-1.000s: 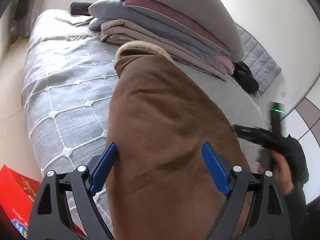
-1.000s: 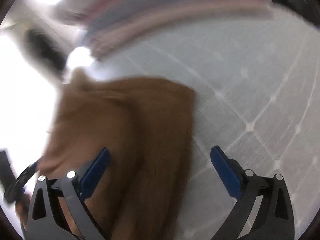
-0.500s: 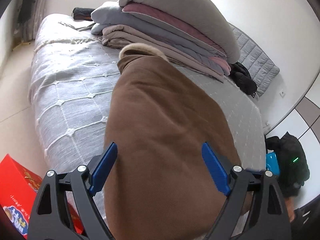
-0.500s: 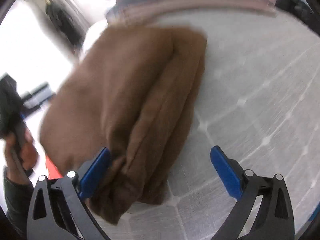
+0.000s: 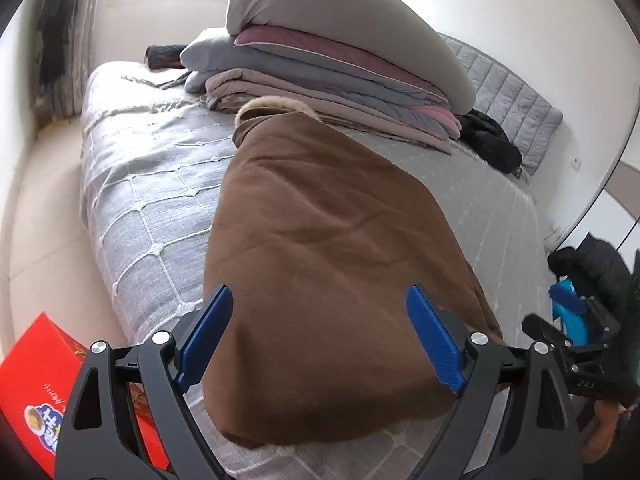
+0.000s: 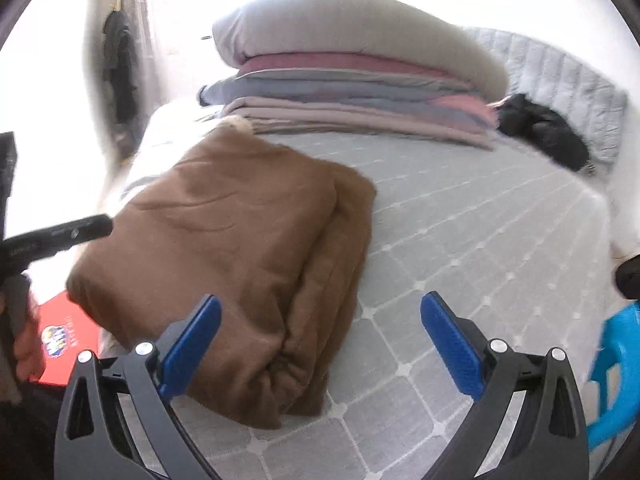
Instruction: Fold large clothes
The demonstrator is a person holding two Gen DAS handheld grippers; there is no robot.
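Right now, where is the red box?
The red box sits on the floor beside the bed, lower left in both wrist views, below the folded brown garment.

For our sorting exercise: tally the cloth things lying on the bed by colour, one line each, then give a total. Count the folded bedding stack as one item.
Brown: 1, the folded brown garment
Black: 1, the black clothing heap
Mixed grey and pink: 1, the bedding stack
Total: 3

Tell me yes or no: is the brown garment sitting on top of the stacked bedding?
No, the brown garment lies on the grey bedspread, in front of the stacked bedding.
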